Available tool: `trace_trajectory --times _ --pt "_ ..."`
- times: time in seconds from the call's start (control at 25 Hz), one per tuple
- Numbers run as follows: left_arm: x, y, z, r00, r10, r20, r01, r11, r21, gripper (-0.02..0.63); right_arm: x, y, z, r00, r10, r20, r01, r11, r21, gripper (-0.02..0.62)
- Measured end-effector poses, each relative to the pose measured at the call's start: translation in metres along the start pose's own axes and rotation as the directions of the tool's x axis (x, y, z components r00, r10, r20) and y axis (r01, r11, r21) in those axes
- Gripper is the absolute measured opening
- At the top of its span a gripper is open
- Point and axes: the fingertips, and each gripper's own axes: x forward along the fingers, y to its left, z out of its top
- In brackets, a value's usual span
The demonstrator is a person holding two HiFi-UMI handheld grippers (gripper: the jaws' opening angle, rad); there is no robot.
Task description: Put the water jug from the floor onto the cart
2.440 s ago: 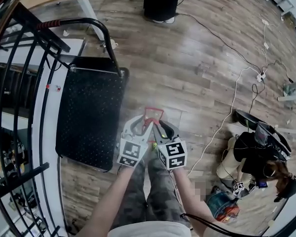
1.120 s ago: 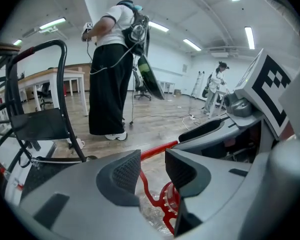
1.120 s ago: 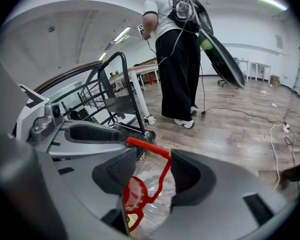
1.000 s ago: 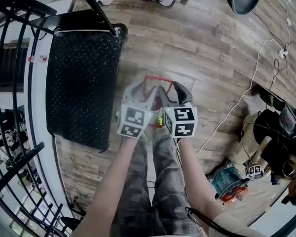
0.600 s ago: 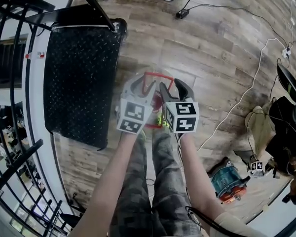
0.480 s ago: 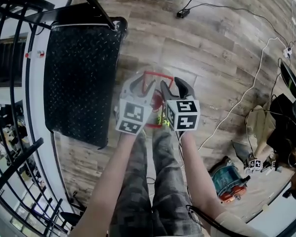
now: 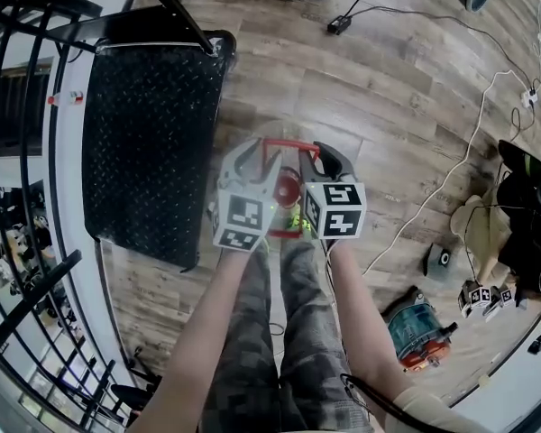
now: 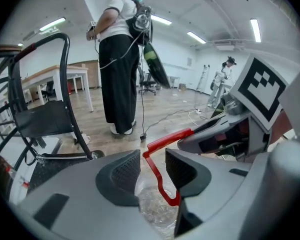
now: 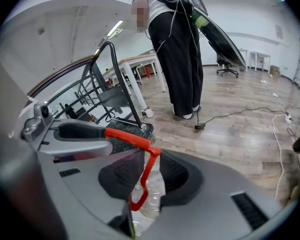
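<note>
One water jug — floor, near cart edge

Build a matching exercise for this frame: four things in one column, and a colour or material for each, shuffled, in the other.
Things:
1. jug handle
2. jug body
3. cart deck
4. floor

Colour or material:
a. black, studded
b. clear plastic
c. brown wood planks
d. red

Pairs: 1-d, 2-b, 3-a, 4-c
</note>
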Motion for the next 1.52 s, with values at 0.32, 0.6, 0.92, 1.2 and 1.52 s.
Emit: trace_trajectory --times 0.32,0.6,0.92,1.2,1.52 --pt "0.019 0.004 -0.005 0.999 -0.024 -0.039 0.024 1.000 -0.006 0.132 -0.002 0.009 0.005 0.999 0.022 0.049 -0.021 1.000 -0.024 0.083" --pt "0.007 0.001 -0.002 1.000 -0.003 -0.026 0.003 1.000 0.010 0.132 -0.013 0.014 0.006 0.998 0.026 0.059 -0.023 0.999 -0.039 0.072" --pt "-0.020 -0.003 0.005 0.999 0.035 -0.021 -0.034 0.998 0.043 0.126 -0.034 0.028 0.012 0.996 0.027 0.084 -0.022 0.998 -0.059 0.054" --pt "-0.058 -0.001 0.035 0.997 0.074 0.025 -0.075 0.997 0.034 0.117 -0.067 0.048 0.047 0.989 0.037 0.140 -0.019 0.992 -0.126 0.044" --pt "-0.098 0.012 0.105 0.988 0.110 0.110 -0.119 0.990 0.082 0.107 -0.104 0.064 0.114 0.975 0.051 0.217 -0.015 0.986 -0.164 0.034"
